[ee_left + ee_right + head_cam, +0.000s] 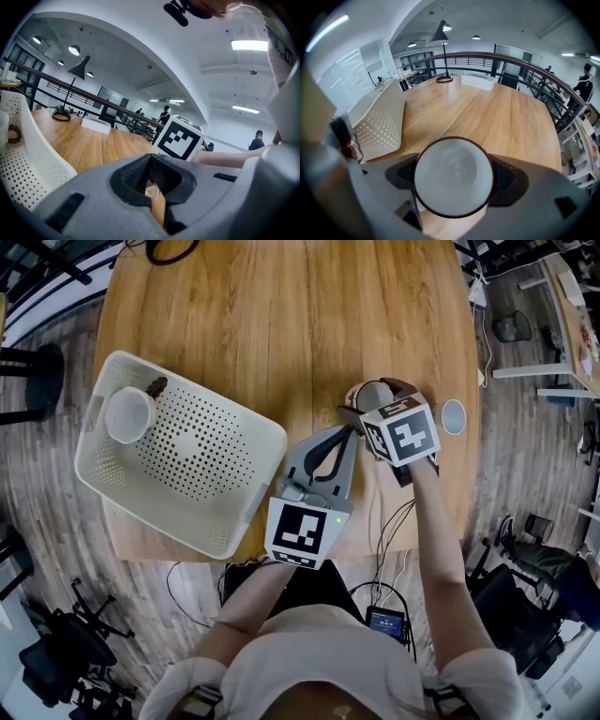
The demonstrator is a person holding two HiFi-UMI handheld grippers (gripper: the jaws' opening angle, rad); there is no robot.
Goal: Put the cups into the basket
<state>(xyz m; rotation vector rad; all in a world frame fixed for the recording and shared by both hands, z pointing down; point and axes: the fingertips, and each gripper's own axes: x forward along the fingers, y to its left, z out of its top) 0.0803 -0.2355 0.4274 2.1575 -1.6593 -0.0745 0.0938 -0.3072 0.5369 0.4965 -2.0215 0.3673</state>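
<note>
A white perforated basket stands on the wooden table at the left, and its side also shows in the right gripper view. In its far corner are a white cup and a small brown object. My right gripper is shut on a second white cup with a dark red rim, held over the table right of the basket. That cup is partly hidden by the marker cube. My left gripper sits just left of it, jaws shut and empty.
A small round grey-blue disc lies near the table's right edge. A black cable coil rests at the far end, beside a white box and a lamp base. A railing runs behind the table.
</note>
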